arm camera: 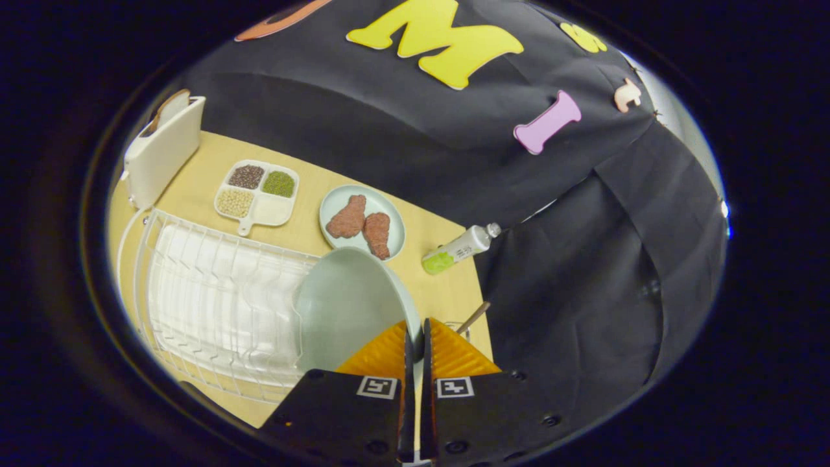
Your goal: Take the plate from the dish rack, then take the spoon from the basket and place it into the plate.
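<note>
Step one in hand: left to right, white wire dish rack (214,305) on the wood bench (447,292), smooth pale-green plate (343,305) tilted at its near end, rim pinched between the closed ribbed orange fingers (389,350); next, judged: set plate flat, then fetch the spoon handle (475,316) just beyond.

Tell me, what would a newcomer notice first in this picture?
Most striking is the pale green round plate, pinched by its rim between the orange ribbed tongs and held over the white wire dish rack. Beyond it on the wooden table sits a second pale plate with two brown fried pieces, beside a white divided tray of grains.
</note>
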Motion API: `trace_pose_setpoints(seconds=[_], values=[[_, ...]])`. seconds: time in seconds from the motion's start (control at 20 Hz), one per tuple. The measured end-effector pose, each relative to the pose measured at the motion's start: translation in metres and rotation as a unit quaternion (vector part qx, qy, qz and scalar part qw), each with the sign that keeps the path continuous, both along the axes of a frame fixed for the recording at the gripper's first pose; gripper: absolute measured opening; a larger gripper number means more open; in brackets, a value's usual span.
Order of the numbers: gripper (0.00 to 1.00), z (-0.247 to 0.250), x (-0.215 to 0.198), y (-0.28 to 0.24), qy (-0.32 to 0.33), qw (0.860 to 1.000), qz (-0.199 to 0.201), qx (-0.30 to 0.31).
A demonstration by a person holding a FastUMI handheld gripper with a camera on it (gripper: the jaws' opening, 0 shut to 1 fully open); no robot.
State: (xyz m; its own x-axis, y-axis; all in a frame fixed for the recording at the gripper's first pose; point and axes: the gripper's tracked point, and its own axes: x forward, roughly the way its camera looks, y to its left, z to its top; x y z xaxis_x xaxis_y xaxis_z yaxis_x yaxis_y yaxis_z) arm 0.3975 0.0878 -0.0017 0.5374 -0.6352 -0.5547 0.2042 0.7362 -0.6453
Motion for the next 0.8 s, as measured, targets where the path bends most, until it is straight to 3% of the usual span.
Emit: trace_pose_setpoints(seconds=[0.1, 0.2, 0.5, 0.8], values=[[0.09, 0.021, -0.003, -0.003, -0.024, 0.999, -0.003, -0.041], [0.08, 0.031, -0.012, 0.001, -0.032, 0.999, 0.002, -0.043], [0.07, 0.042, -0.059, -0.014, -0.05, 0.998, 0.031, 0.038], [0.07, 0.014, -0.13, -0.049, -0.041, 0.984, 0.05, 0.164]])
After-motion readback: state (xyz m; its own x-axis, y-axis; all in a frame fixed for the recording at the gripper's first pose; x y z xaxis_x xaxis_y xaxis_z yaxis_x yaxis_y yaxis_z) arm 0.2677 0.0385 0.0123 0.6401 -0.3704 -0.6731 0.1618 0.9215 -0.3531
